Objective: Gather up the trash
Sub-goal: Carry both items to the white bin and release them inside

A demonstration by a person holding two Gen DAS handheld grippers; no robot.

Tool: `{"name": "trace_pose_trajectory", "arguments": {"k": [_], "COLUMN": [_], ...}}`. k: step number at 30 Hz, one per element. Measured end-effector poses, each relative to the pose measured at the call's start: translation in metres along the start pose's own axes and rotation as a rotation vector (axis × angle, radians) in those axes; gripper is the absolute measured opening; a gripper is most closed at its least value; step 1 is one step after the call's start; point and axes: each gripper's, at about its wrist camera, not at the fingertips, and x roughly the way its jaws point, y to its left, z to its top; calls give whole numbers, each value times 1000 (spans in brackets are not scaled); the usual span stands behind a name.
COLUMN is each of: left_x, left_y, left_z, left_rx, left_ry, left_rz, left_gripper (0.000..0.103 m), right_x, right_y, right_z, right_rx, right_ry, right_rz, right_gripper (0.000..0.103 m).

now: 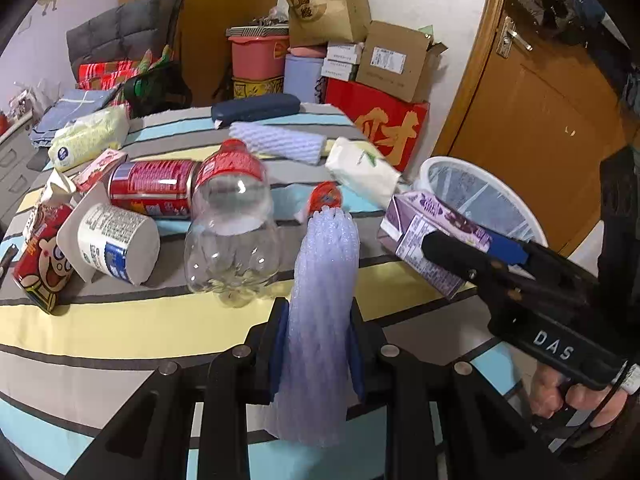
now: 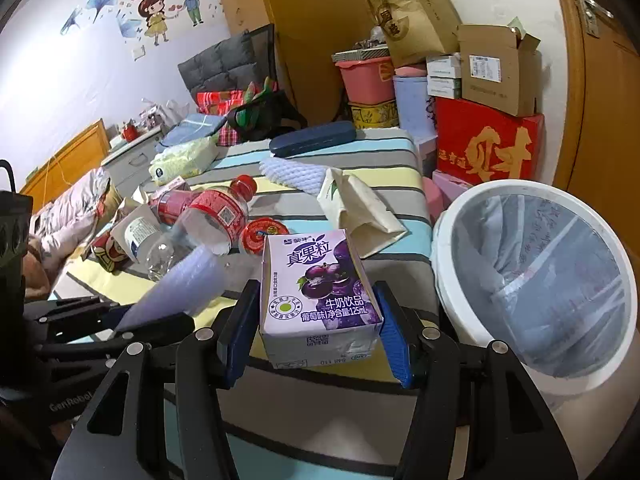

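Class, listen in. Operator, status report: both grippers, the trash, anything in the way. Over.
Left gripper shut on foam net sleeve. Right gripper shut on purple milk carton. Lined white bin open beside the bed, path to it clear. Over.

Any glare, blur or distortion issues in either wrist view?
Left wrist view: strong fisheye bending of the door frame, dark corner vignette, highlights on the clear bottle. Right wrist view: same vignette, carton print sharp, foam net looks slightly smeared.
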Motion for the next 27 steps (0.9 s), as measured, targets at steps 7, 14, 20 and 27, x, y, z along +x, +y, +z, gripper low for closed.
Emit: {"name": "trace_pose_trajectory", "arguments": {"k": [7,14,20,27], "left_x": [-10,-2,15,51], "left_y": [-28,-76,-122,-166], "left_z": [19,45,67,81], "left_rx": [51,129,184,223], "left_ry": [-43,-62,-59,-13], "left_rz": [-18,-76,-139,-185], "left_gripper": [27,27,27,28], "right_x": [-23,-47,-54,-49], "right_y": [-17,-53,-85,-117], "right_z": [6,17,19,8], "right_rx": [44,80,119,166], "right_ry": [-61,-122,-127,-76], "right_rz": [-53,-139,-218,-277], "right_gripper": [57,57,57,57]}}
